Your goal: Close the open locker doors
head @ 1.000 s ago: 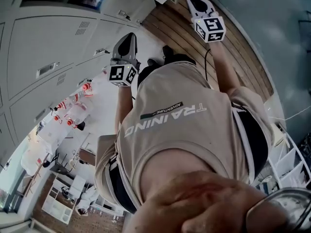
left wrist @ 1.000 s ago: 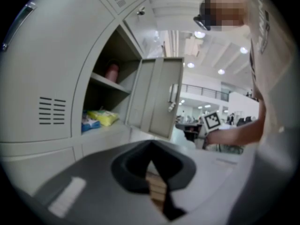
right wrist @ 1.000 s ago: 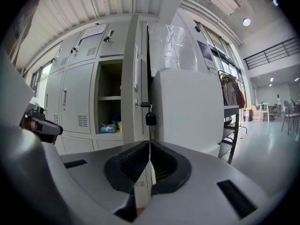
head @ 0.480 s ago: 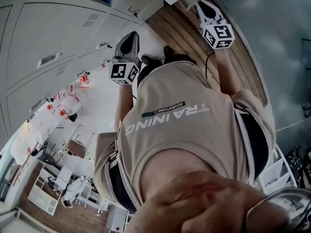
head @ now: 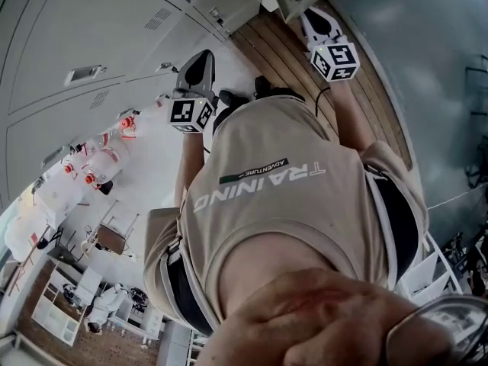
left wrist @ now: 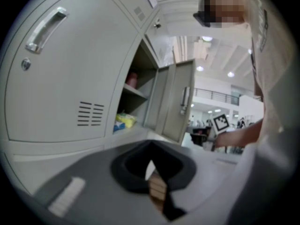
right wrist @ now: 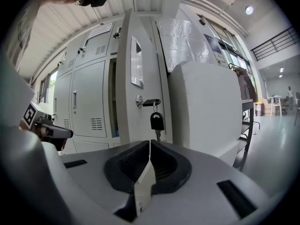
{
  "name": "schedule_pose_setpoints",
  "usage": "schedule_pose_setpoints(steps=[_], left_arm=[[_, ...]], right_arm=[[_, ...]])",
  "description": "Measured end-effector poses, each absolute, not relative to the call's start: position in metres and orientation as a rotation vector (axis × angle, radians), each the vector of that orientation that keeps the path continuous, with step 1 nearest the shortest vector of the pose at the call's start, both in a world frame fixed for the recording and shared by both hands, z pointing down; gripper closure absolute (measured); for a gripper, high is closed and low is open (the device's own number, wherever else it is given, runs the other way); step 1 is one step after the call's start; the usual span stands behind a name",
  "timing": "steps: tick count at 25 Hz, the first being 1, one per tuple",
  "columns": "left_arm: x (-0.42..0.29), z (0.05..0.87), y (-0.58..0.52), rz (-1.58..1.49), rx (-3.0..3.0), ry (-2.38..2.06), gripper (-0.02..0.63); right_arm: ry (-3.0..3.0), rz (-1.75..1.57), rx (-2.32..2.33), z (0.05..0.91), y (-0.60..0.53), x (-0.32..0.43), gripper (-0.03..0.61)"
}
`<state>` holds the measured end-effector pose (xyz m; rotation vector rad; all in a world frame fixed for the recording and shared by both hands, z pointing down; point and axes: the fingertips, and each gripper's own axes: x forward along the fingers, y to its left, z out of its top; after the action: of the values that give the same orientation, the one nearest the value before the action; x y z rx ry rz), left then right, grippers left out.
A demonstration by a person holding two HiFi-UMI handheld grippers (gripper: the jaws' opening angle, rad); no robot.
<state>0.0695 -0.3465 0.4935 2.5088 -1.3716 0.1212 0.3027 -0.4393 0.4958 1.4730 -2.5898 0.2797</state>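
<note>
Locker door with a key hanging in its lock stands swung out from the bank of grey lockers. Its outer face is turned toward the right gripper, and a dark gap to its left shows the space behind it. The left gripper view shows what seems to be the same opening. There is an open compartment with a shelf, a yellow packet on its floor and a pinkish item above. The swung-out door stands beyond it, while the neighbouring closed locker door with a bar handle is shut.

Both grippers are empty. The right gripper's jaws are pressed together, with only a hairline between the pads and nothing in them. The left gripper likewise has its jaws together on nothing. Neither touches the lockers. The right one is near the open door, and the left one is in front of the closed door beside the opening.

As I read it, the step in hand is the approach to this open door, with no push begun. The next move calls for laying the right gripper against the outer face, clear of the dangling key. It should then push toward the frame along the hinge's arc until the door seats. The left gripper should keep out of the gap. The head view shows too little of the lockers to count other open doors.
</note>
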Motion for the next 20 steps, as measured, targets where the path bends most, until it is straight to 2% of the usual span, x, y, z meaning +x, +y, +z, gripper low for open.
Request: schedule_pose_setpoints(steps=[20], left_arm=[[-0.033, 0.504, -0.316, 0.068, 2.490, -1.423, 0.617]], right_arm=[[-2.630, 0.235, 1.370, 0.491, -0.438, 0.174, 0.561]])
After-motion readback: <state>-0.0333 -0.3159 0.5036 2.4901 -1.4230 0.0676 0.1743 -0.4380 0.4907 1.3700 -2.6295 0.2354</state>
